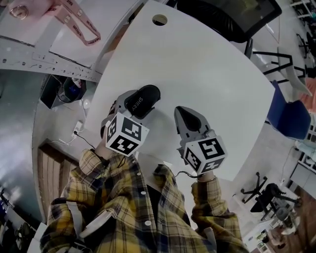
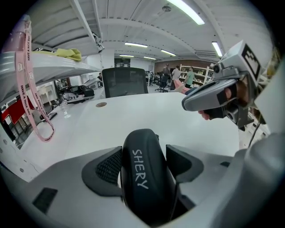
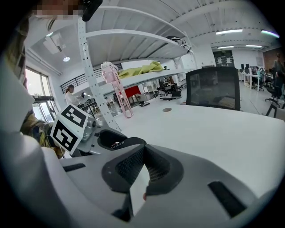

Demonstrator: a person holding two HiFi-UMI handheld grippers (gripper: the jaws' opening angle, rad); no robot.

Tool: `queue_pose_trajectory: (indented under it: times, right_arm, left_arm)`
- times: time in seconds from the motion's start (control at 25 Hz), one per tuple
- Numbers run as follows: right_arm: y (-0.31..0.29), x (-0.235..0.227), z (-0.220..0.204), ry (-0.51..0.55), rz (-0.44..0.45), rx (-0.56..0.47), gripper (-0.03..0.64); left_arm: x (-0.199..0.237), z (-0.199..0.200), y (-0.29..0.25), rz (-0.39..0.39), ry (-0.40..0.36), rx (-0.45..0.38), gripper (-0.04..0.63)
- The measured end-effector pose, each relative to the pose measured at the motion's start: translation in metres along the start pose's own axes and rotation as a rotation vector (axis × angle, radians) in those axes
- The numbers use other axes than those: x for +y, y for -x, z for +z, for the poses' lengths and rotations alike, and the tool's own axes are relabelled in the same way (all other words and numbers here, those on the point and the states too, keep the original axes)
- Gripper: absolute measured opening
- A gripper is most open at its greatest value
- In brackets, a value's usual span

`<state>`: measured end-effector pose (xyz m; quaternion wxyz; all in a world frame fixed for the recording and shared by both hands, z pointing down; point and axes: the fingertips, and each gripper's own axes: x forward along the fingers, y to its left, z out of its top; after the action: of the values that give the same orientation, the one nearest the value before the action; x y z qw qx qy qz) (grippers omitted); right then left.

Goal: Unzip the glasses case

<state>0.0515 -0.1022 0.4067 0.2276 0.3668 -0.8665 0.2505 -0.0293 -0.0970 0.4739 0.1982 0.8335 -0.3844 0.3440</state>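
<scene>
The case (image 1: 142,100) is black, with SHERY in white on the side that faces up. It sits between the jaws of my left gripper (image 2: 144,156), over the white surface (image 1: 212,74). I cannot tell whether the underside of the case rests on that surface.

The left gripper's jaws stand wide, one on each flank of the case. The near end of the case lies deep between them and its rounded far end pokes out past the tips. The pads (image 2: 107,167) sit just beside the case's sides. A thin light sliver shows along the left pad, and I see no squeeze on the shell. I cannot make out the zip or its pull in any view.

My right gripper (image 3: 142,151) is to the right of the case, apart from it and at about the same level. Its nose points away from me, like the case's far end. Its jaws are closed tip to tip, with nothing between them.

Well beyond the case, a round hole (image 1: 159,20) sits in the surface. A black chair (image 1: 227,15) stands past that, at the far edge. Far to the left of the case and off the surface, a pink lanyard (image 1: 79,22) lies on a shelf. Behind the case, toward me, are my plaid sleeves (image 1: 106,183).
</scene>
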Motion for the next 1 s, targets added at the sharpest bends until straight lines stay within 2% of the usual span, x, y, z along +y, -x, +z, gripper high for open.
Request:
queue_pose_trajectory:
  times: [0.08,0.2,0.36,0.56,0.6,0.68,1.0]
  right_arm:
    - [-0.005,-0.003,-0.002,0.038,0.019,0.015,0.0]
    - [-0.018,-0.005,-0.008,0.162,0.068,0.06,0.0]
    - [-0.038,-0.003,-0.019,0.376,0.159,0.134,0.0]
    - [-0.06,0.006,-0.035,0.7,0.264,0.189,0.003]
    - [-0.064,0.007,-0.039,0.746,0.28,0.204,0.021]
    - [-0.071,0.009,-0.044,0.796,0.312,0.225,0.055]
    - [-0.089,0.011,-0.049,0.868,0.37,0.248,0.061]
  left_arm:
    - [-0.001,0.001,0.0,-0.001,0.0,-0.007,0.301]
    - [-0.001,0.002,0.0,0.0,-0.002,-0.013,0.301]
    - [-0.001,0.003,-0.001,-0.001,-0.004,-0.023,0.301]
    - [0.0,0.0,0.0,-0.003,-0.011,-0.037,0.301]
    - [0.001,0.0,0.0,-0.004,-0.014,-0.043,0.301]
    - [0.001,0.0,0.0,-0.007,-0.016,-0.048,0.301]
    - [0.0,0.001,0.0,-0.013,-0.011,-0.048,0.301]
